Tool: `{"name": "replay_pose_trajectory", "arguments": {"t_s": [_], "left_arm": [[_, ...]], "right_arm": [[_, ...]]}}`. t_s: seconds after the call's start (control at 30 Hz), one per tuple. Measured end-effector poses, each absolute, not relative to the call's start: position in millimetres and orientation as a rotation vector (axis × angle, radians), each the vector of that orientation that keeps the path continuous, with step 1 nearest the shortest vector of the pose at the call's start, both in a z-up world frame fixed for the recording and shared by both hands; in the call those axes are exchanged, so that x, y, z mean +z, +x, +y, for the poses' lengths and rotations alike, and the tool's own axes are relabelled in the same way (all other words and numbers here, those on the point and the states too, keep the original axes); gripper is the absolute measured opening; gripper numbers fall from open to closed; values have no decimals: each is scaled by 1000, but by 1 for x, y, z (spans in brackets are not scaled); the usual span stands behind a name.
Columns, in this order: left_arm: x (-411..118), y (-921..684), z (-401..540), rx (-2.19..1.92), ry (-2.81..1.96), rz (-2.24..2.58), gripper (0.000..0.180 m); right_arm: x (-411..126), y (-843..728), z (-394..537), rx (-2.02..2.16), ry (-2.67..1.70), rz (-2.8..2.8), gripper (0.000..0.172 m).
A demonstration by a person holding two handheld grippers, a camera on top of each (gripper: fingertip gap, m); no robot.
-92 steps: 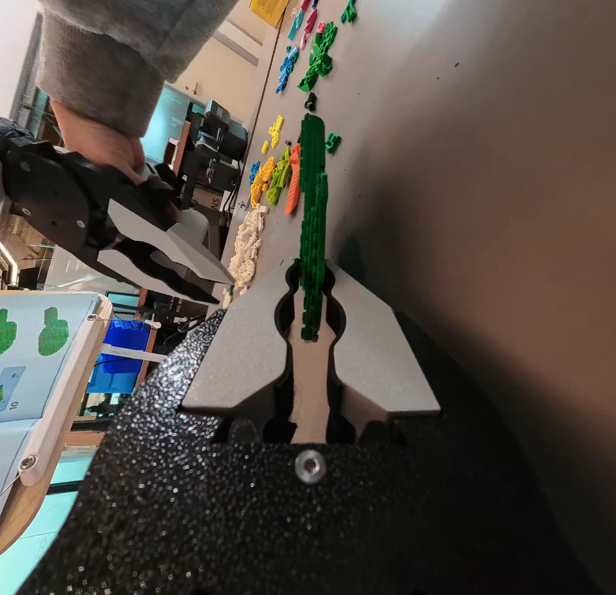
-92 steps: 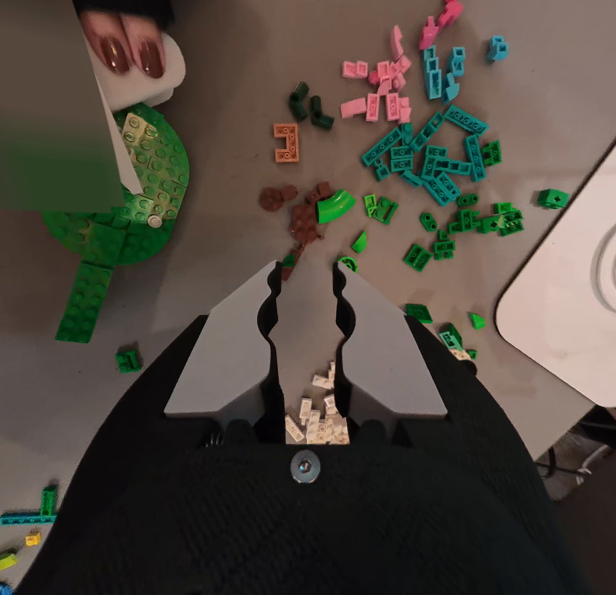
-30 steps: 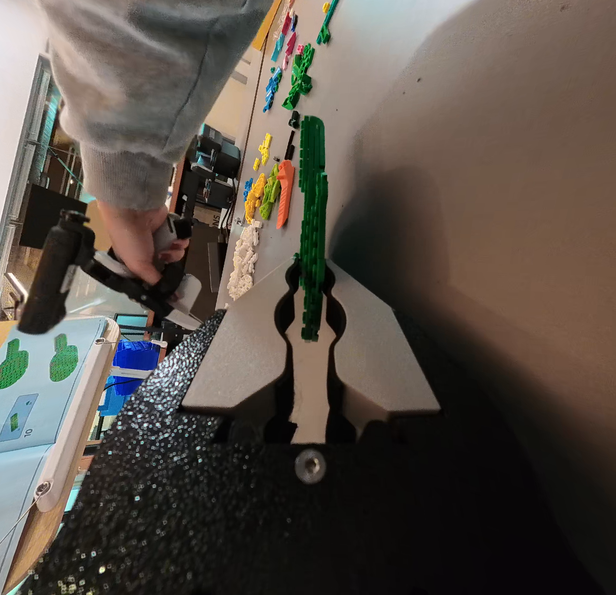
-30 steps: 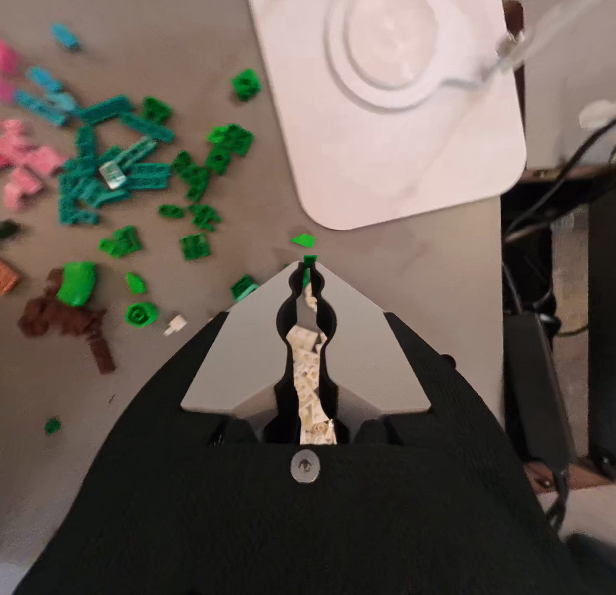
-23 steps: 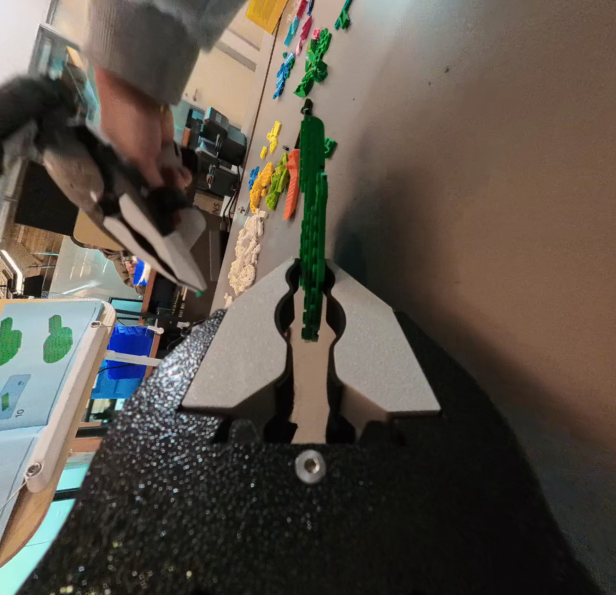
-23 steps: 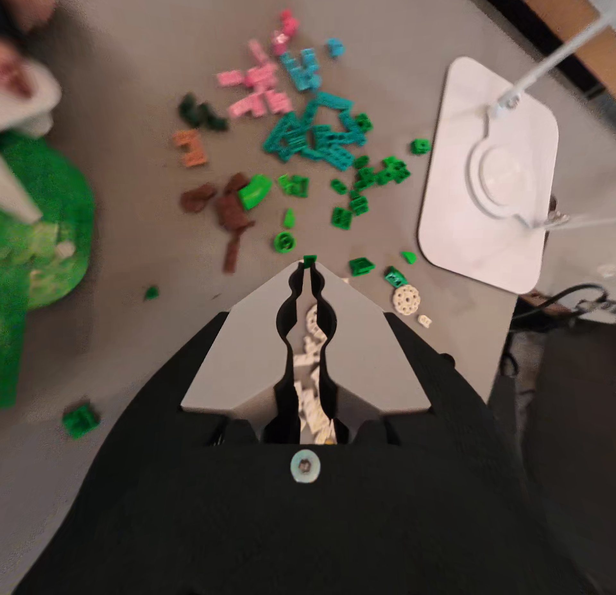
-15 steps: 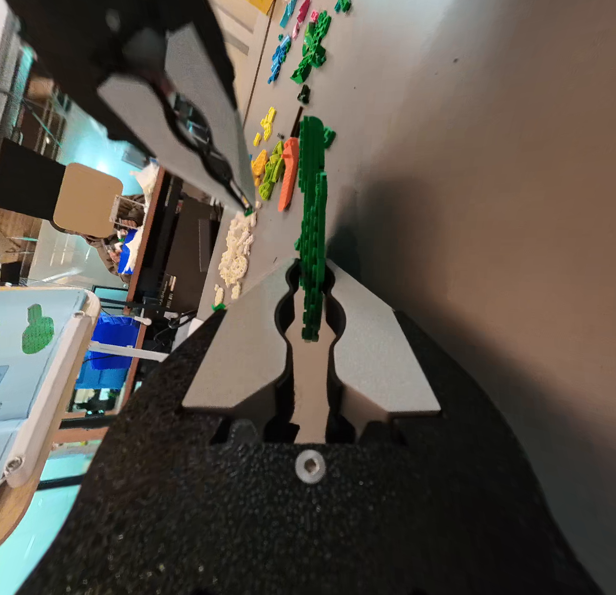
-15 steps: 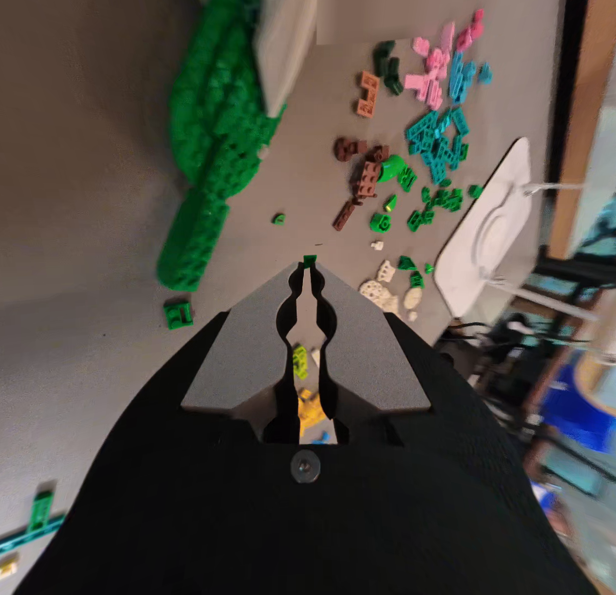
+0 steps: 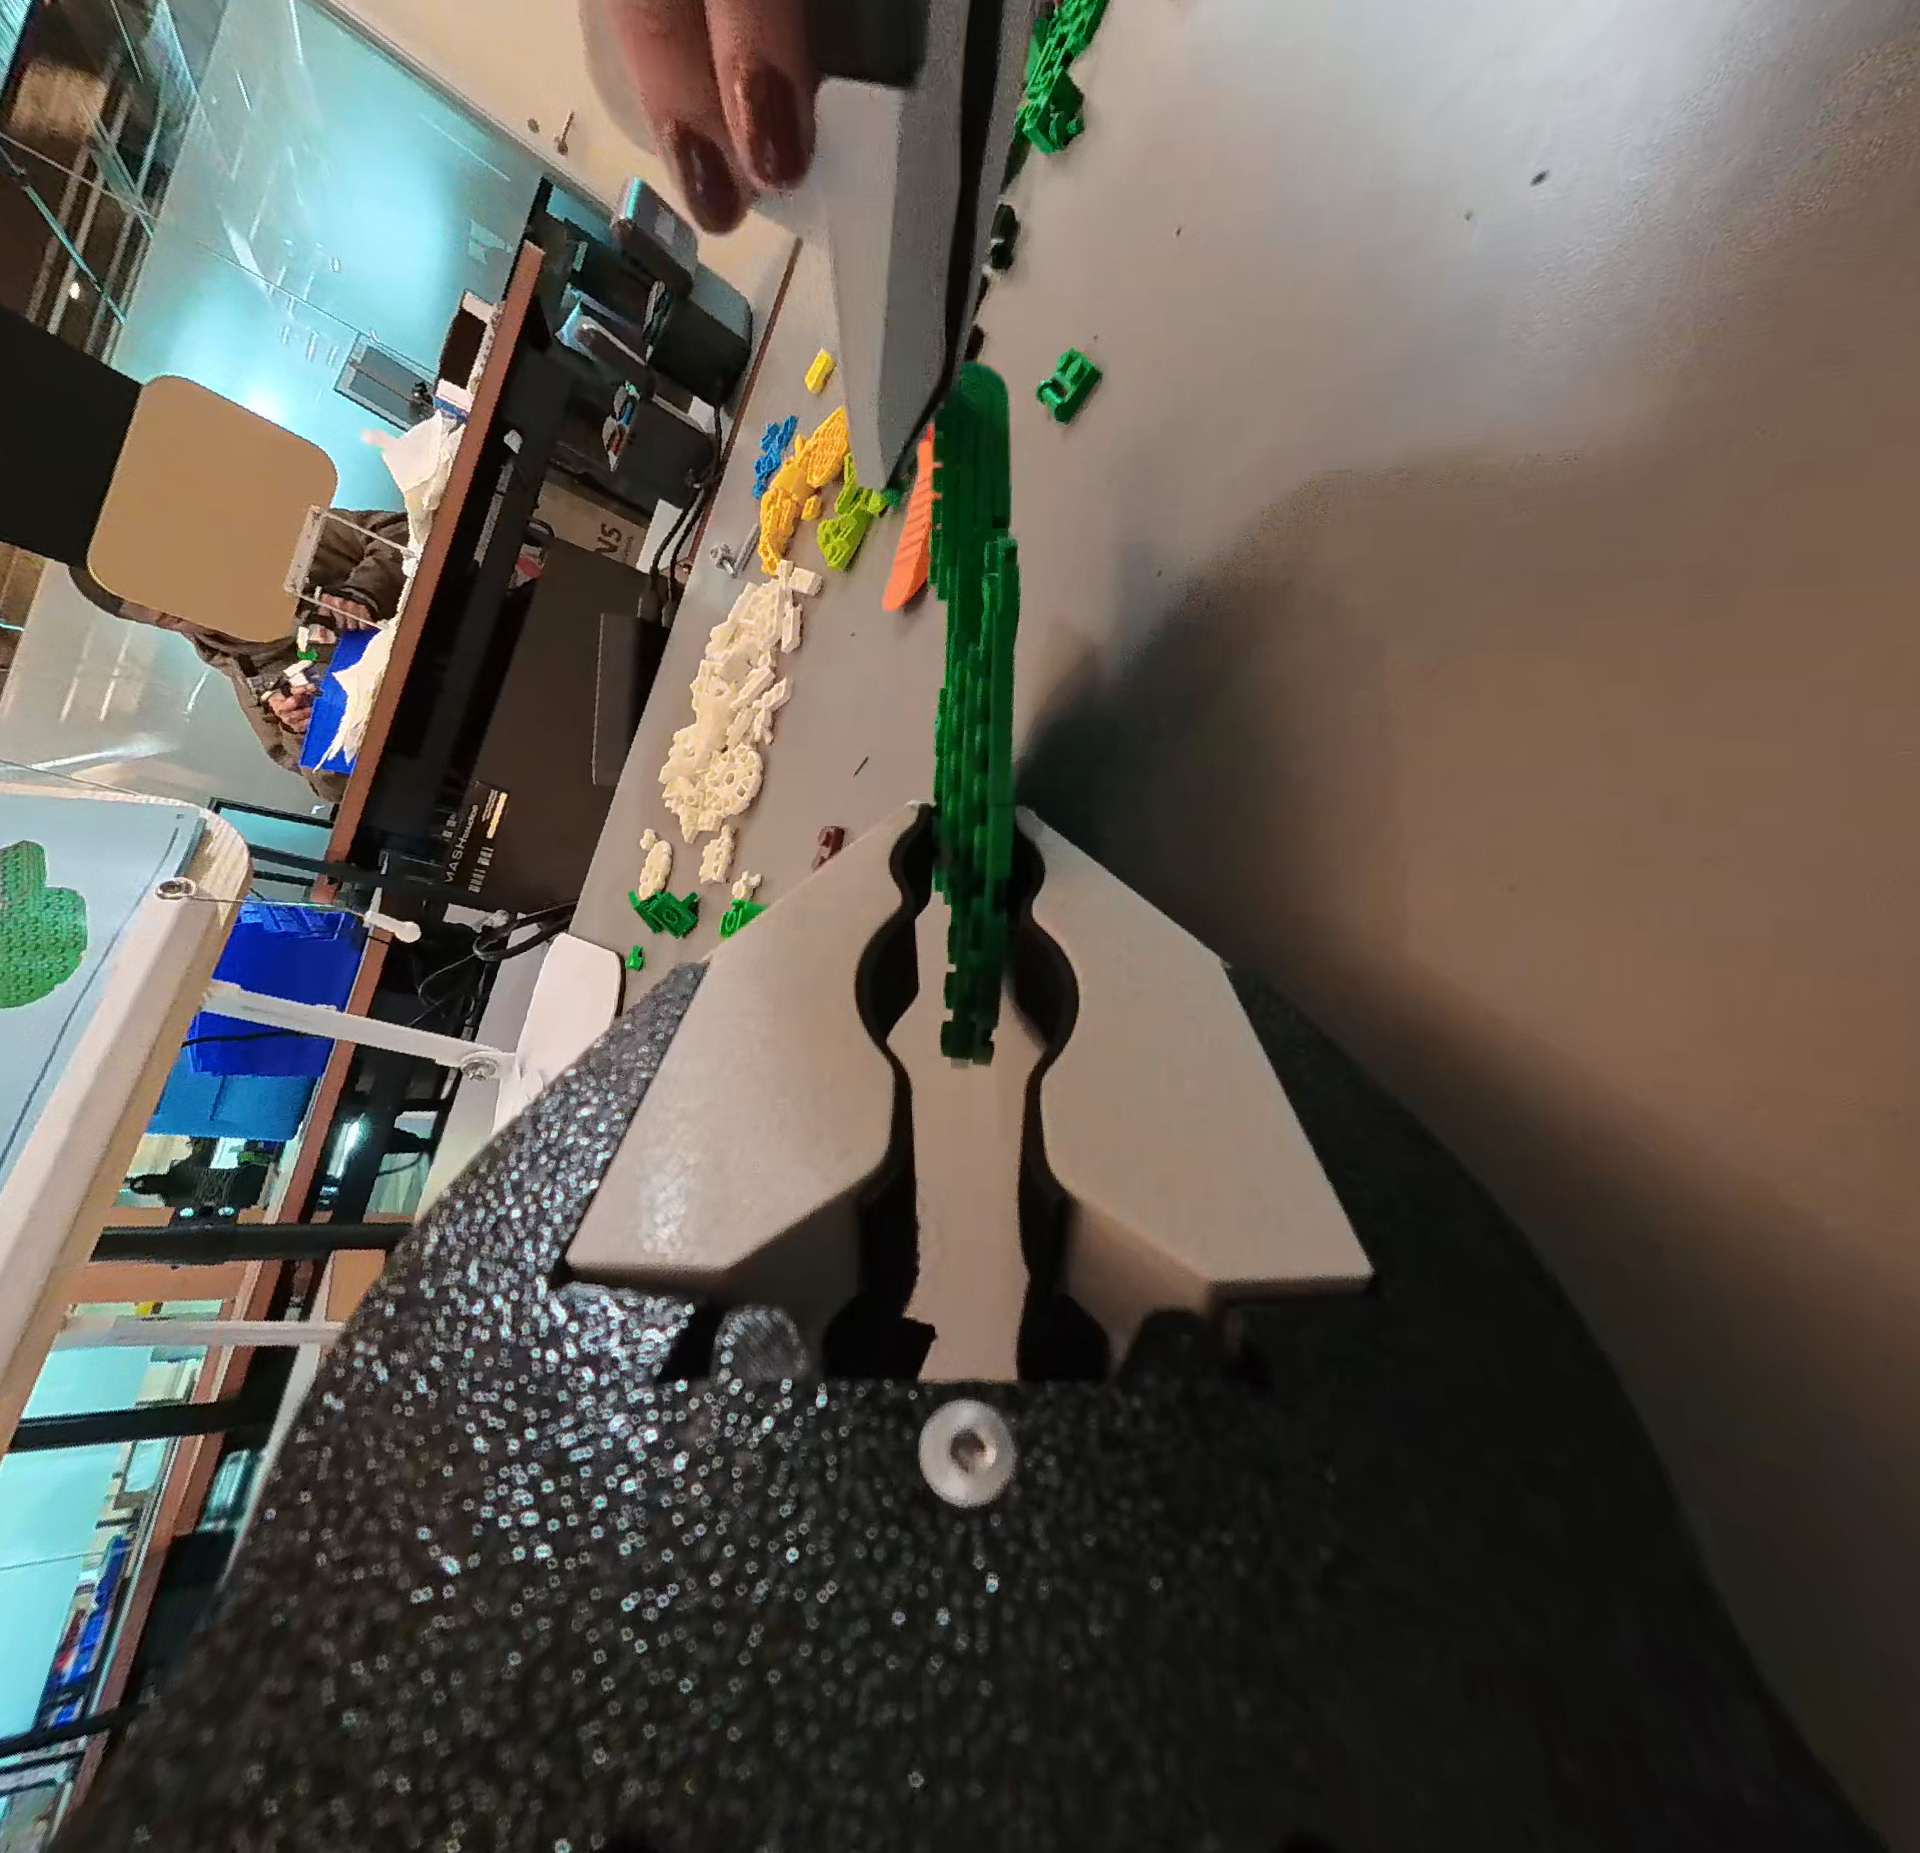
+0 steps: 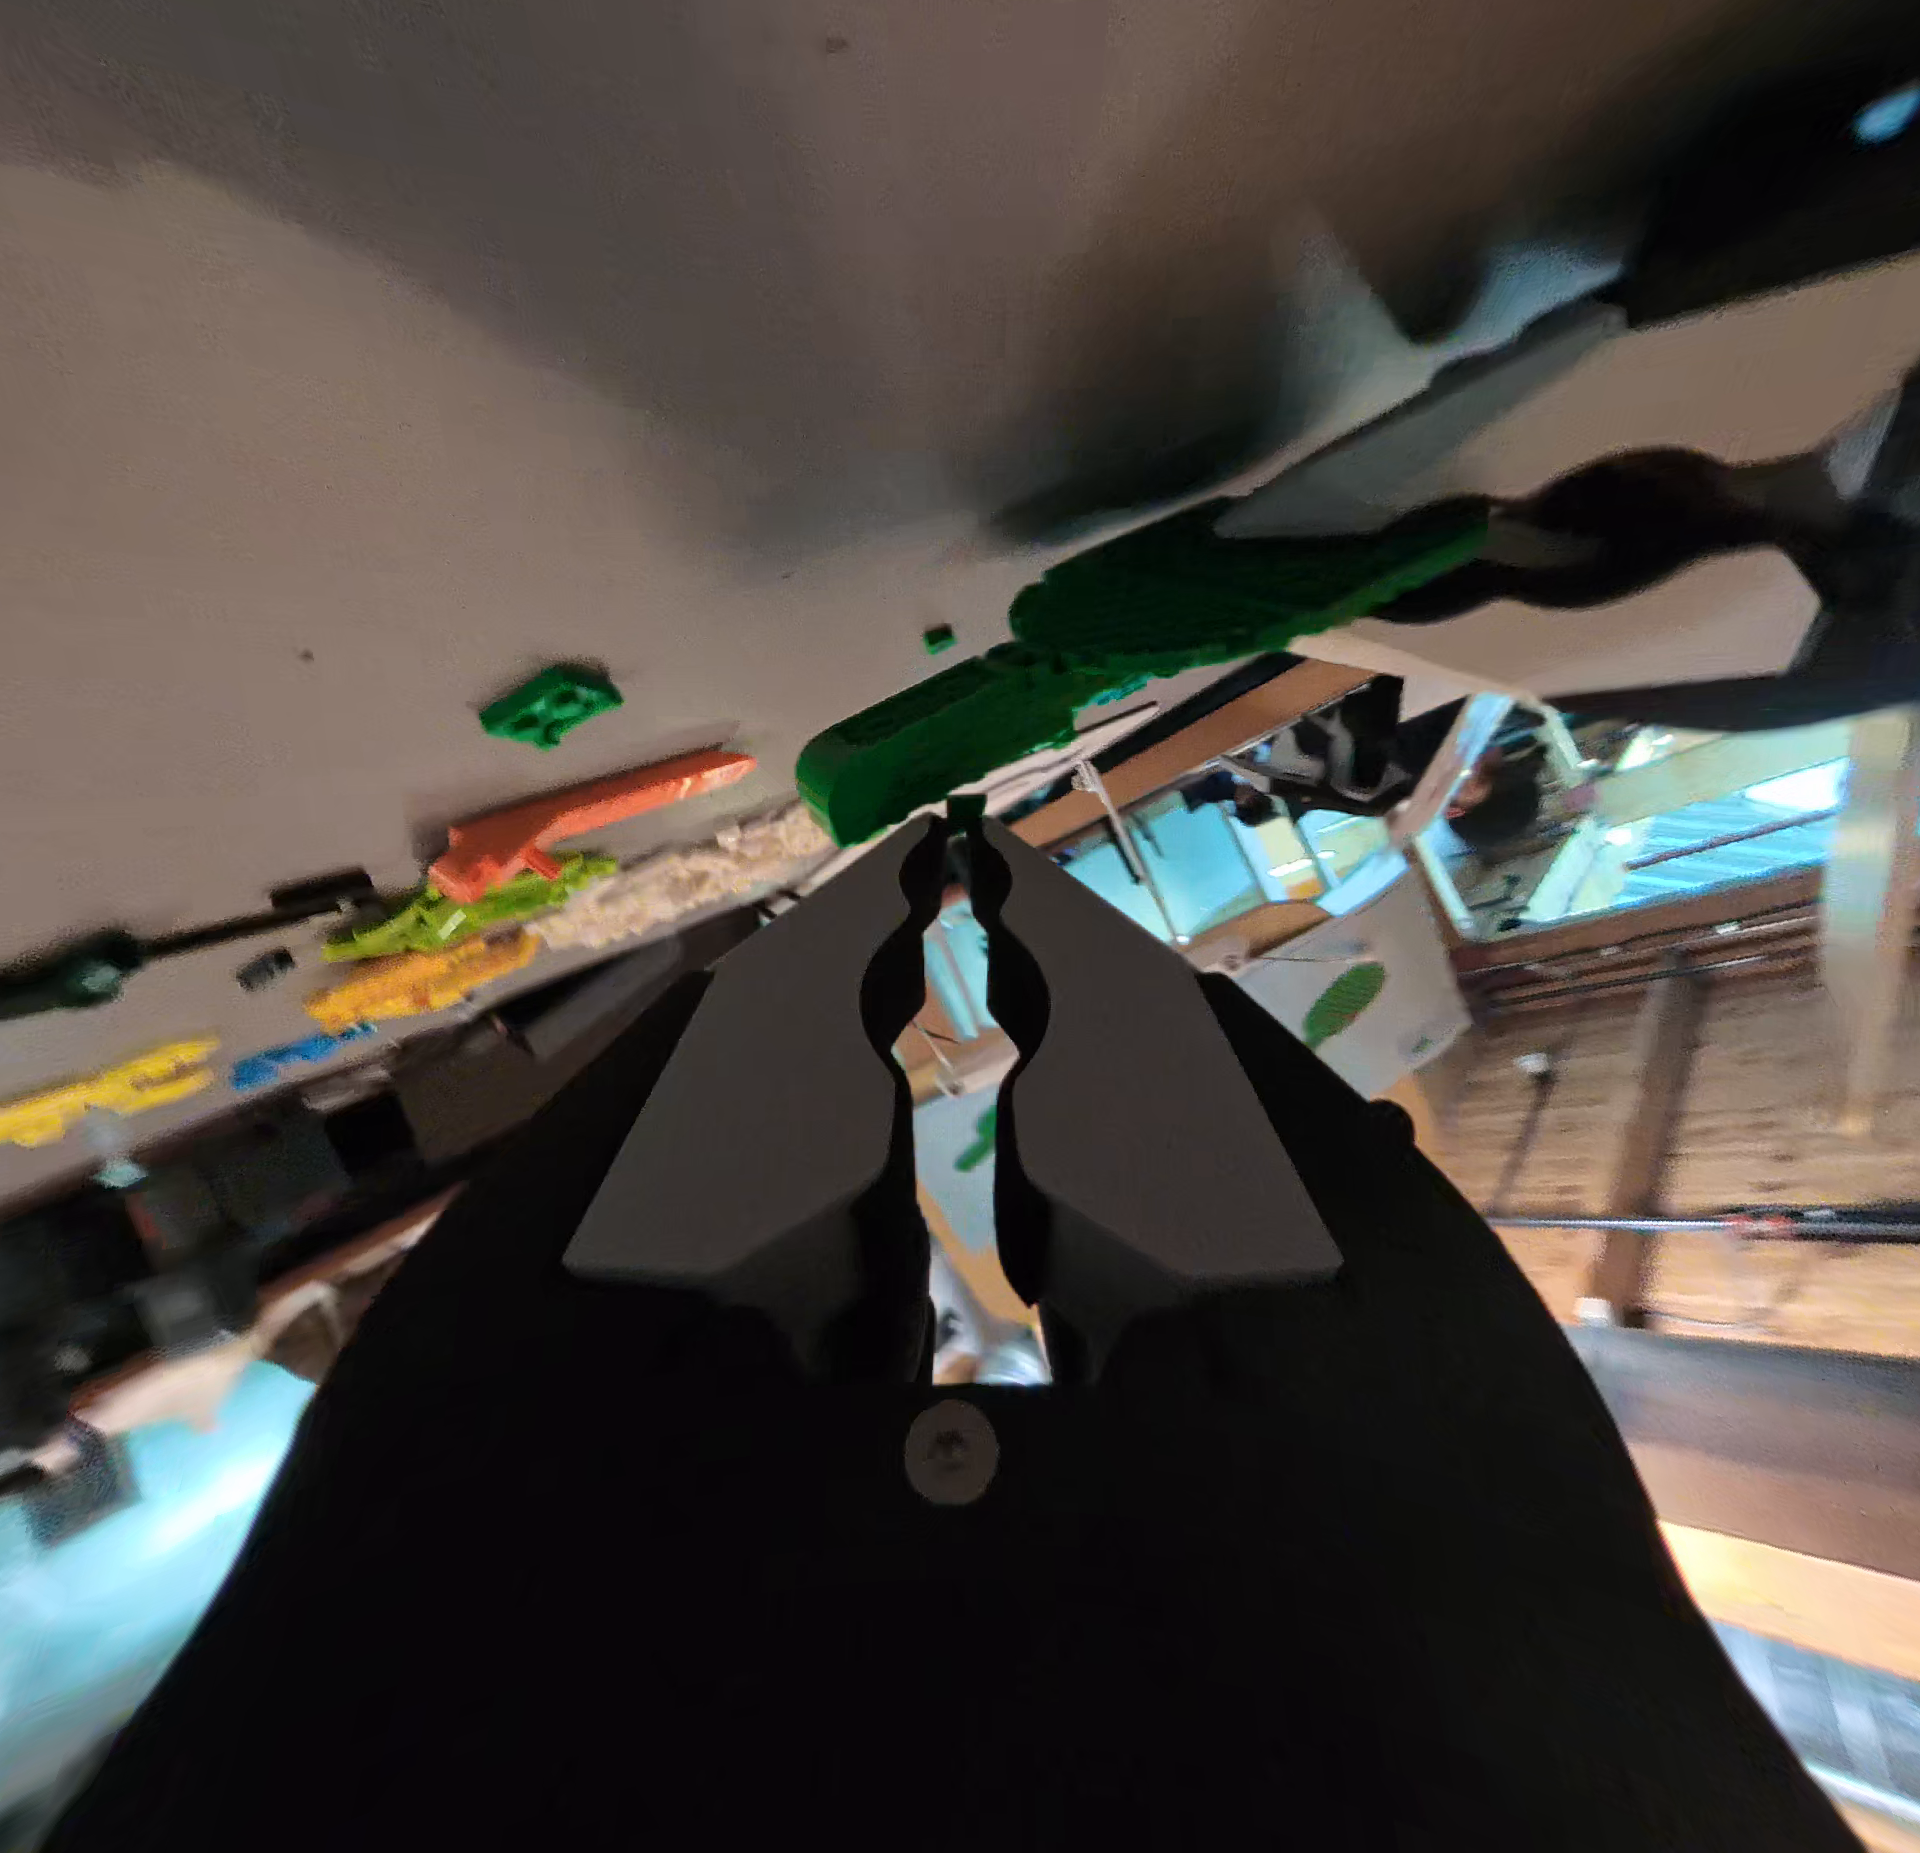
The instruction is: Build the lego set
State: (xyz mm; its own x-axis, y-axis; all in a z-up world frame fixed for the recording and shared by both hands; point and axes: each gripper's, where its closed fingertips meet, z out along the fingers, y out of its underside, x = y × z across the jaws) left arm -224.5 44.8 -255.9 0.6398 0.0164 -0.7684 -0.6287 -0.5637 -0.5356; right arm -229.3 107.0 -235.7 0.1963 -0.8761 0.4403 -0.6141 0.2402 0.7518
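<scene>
Left claw [image 9: 971, 847] clamps green brick assembly [image 9: 975, 660]; right claw [image 10: 961, 827] pinches small green piece [image 10: 964, 807].

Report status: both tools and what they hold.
Left tool clamped on green brick build. Right tool pinching small green brick, tip near build's far end. Loose bricks beside.

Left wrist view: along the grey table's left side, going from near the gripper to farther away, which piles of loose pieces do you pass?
Green pieces → white pile → lime pieces → yellow pile → blue pieces.
</scene>
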Motion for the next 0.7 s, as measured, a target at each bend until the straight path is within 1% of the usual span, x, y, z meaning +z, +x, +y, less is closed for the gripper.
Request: {"name": "replay_pose_trajectory", "arguments": {"t_s": [0.1, 0.4, 0.43, 0.7], "left_arm": [[-255, -217, 47, 944, -1977, 515, 10], [-256, -223, 46, 965, -2003, 489, 10], [-256, -224, 45, 974, -2006, 478, 10], [-248, -255, 28, 1039, -2043, 233, 9]], "right_arm": [[-236, -226, 103, -354, 1521, -1405, 2], [-239, -212, 102, -326, 1598, -1379, 2], [-240, -211, 101, -319, 1600, -1374, 0], [-263, -209, 111, -323, 1554, -1474, 0]]}}
